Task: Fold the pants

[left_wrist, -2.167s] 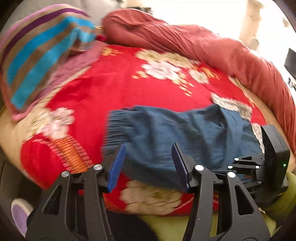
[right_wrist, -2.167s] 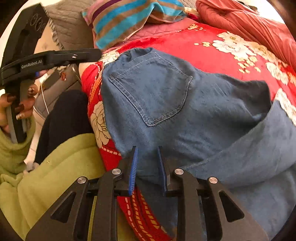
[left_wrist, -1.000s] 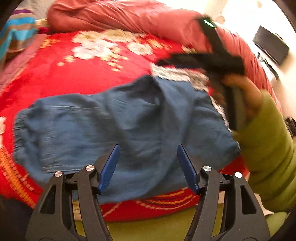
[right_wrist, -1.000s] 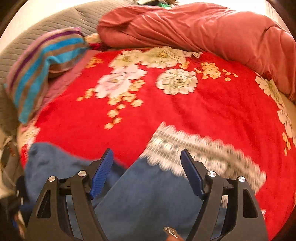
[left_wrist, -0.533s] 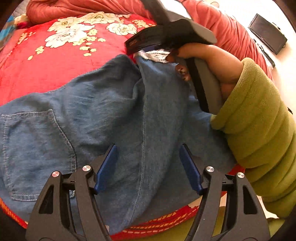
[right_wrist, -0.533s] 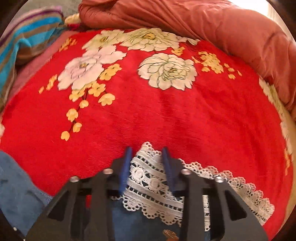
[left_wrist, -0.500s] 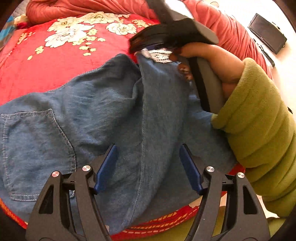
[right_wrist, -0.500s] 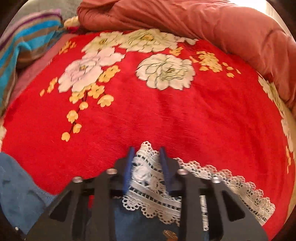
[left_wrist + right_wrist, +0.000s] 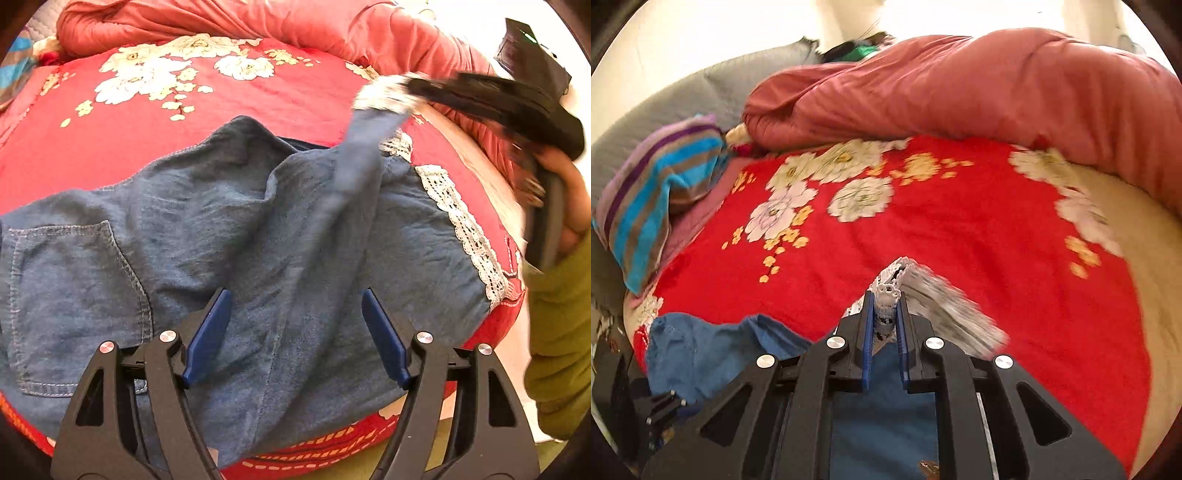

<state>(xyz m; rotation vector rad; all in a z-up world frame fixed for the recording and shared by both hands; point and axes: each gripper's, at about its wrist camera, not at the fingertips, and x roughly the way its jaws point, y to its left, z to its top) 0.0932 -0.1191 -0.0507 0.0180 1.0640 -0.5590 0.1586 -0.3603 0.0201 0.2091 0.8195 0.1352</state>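
Denim pants (image 9: 258, 236) spread across frame centre on red floral blanket (image 9: 184, 96); lace hem (image 9: 886, 299) pinched between closed fingers of right gripper (image 9: 884, 325), lifted upper right; left gripper (image 9: 295, 332) agape, lower centre; thin lace likely to slip free under tension.

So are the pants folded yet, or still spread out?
Not folded: the pants lie mostly spread on the blanket, while the right gripper lifts one lace hem.

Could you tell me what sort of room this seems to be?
Most likely a bedroom: the pants lie on a red floral blanket beside a bunched pink quilt and a striped pillow.
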